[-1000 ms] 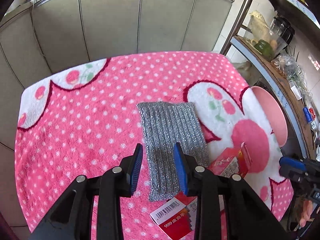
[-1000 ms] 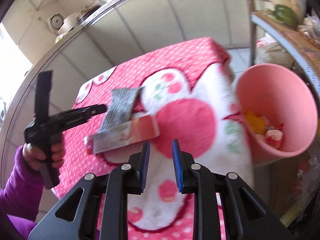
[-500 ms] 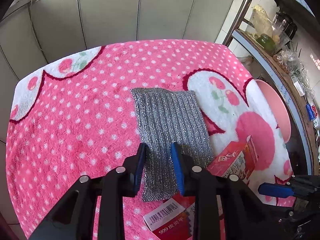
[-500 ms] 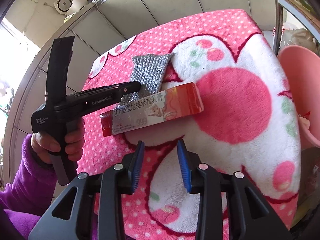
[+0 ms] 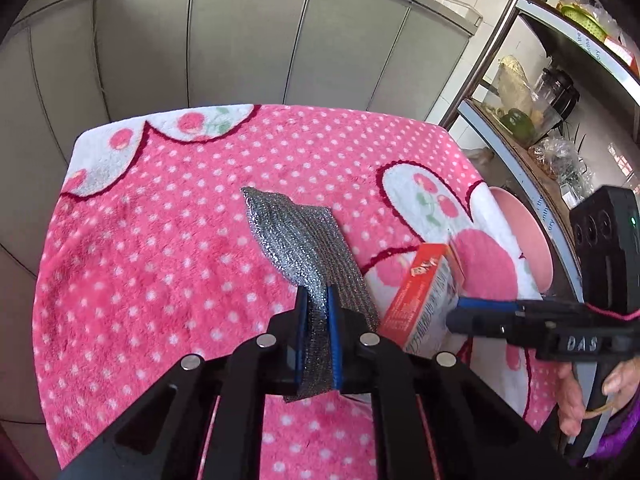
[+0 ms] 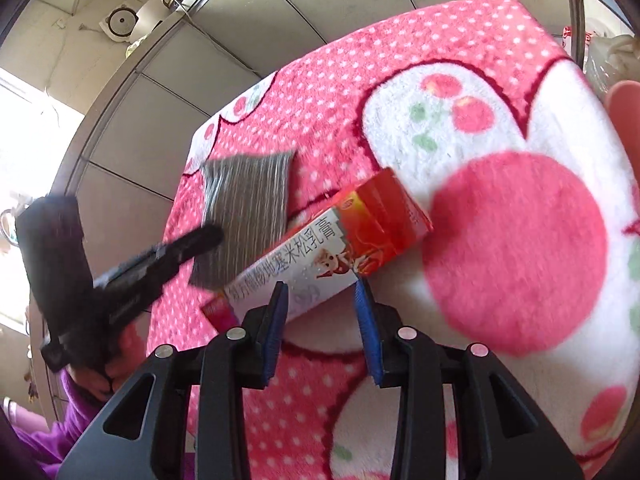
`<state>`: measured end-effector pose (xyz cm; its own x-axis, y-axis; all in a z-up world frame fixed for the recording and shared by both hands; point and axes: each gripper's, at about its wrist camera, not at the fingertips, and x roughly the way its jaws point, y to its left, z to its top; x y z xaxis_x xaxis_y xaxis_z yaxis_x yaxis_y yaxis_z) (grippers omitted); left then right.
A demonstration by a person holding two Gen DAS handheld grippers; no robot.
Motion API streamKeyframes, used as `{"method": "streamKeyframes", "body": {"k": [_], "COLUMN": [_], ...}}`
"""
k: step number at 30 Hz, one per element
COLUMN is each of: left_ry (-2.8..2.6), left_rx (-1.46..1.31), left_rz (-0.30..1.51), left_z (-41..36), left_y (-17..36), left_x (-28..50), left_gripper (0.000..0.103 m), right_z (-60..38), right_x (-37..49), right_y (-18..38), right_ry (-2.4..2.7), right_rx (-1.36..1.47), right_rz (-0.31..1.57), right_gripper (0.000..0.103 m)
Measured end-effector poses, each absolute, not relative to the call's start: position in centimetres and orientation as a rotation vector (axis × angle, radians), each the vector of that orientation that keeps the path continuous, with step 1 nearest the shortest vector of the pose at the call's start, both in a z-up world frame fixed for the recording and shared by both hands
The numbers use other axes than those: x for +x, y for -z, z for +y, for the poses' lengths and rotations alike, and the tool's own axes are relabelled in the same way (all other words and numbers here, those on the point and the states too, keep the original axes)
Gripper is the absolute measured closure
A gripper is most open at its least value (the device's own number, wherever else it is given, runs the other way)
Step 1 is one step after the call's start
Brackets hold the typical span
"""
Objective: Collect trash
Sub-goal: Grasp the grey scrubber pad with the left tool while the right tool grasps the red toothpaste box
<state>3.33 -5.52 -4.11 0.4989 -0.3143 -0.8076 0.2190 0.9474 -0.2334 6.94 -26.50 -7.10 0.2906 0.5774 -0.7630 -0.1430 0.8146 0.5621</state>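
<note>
- Pink fleece blanket with white dots and white cherry-print scallops (image 5: 160,264) spread flat over the whole table top; everything below placed against it.
- Round pink plastic bin (image 5: 524,236) just off the blanket's right edge in the left wrist view, only its rim showing there.
- Silver-grey ribbed metallic scouring cloth (image 5: 296,236) near the blanket's middle, its near end raised off the blanket and folded, its far end bent over and close to the blanket.
- Long red-and-white cardboard box with printed Chinese characters (image 6: 332,248) on the blanket just right of the cloth, lying slantwise, red end toward the big pink circle of the pattern.
- Left gripper (image 5: 318,312), black with blue pads, over the blanket's near middle, jaws just closed in and now clamped narrowly on the near end of the cloth, which runs back between the pads.
- Right gripper (image 6: 322,308), same build, at the blanket's near right, jaws parted and straddling the white middle part of the box; pads beside its edges, contact not clear.
- Hand with a purple sleeve (image 5: 580,396) on the right gripper's handle, off the blanket's near right corner.
</note>
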Motion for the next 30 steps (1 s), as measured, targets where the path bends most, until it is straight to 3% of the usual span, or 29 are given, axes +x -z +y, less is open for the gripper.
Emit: {"method": "streamKeyframes", "body": {"k": [14, 16, 22, 30], "left_ry": [0.321, 0.316, 0.311, 0.282], "left_rx": [-0.143, -0.152, -0.166, -0.143], "left_rz": [0.959, 0.958, 0.969, 0.949], "left_z": [-3.7, -3.2, -2.9, -2.6], "left_y": [3.4, 3.4, 3.8, 3.1], "left_x": [-0.2, -0.2, -0.4, -1.5], "left_gripper": [0.094, 0.094, 0.094, 0.094], "right_z": [-22.0, -21.9, -19.9, -18.0], "right_x": [8.3, 7.6, 6.0, 3.8], "right_y": [5.6, 5.6, 6.7, 6.8], "right_ry": [-0.498, -0.487, -0.45, -0.41], "right_rx": [0.296, 0.277, 0.199, -0.008], "right_rz": [1.192, 1.202, 1.261, 1.169], "right_gripper": [0.065, 0.053, 0.048, 0.048]}}
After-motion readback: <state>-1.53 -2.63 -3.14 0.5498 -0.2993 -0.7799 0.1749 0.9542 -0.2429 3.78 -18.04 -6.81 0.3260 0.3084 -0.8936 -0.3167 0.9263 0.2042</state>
